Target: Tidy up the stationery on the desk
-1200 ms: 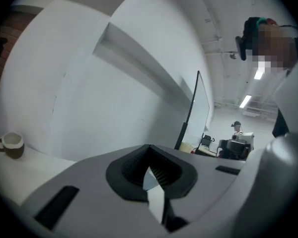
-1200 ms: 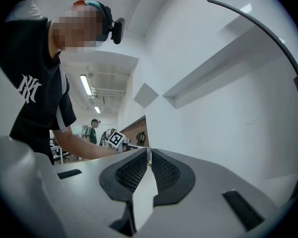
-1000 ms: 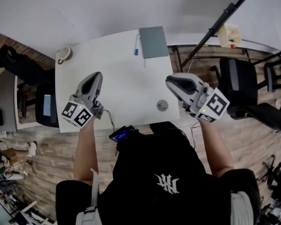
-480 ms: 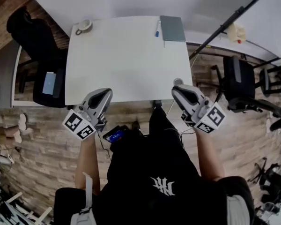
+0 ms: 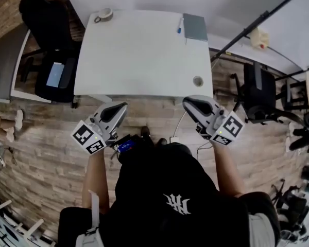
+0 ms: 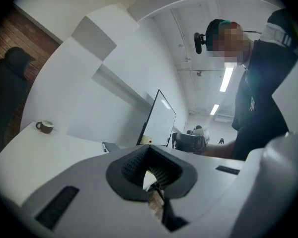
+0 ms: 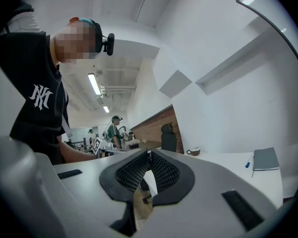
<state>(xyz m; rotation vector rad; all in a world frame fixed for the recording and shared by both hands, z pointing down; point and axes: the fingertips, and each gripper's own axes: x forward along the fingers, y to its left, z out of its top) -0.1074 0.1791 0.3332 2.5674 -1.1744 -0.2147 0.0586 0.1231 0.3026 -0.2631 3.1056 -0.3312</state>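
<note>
both grippers are hanging just off the near edge of the desk (image 5: pixel 144 55), above the floor; the left gripper (image 5: pixel 121 107) and right gripper (image 5: pixel 188 102) are each sitting with jaws pressed together, carrying nothing. the notebook (image 5: pixel 195 27) and pen (image 5: pixel 179 25) are lying side by side at the desk's far right corner, what looks like a tape roll (image 5: pixel 104 15) at its far left corner and a small round item (image 5: pixel 198 81) by its near right edge, so gathering seems yet to be done
</note>
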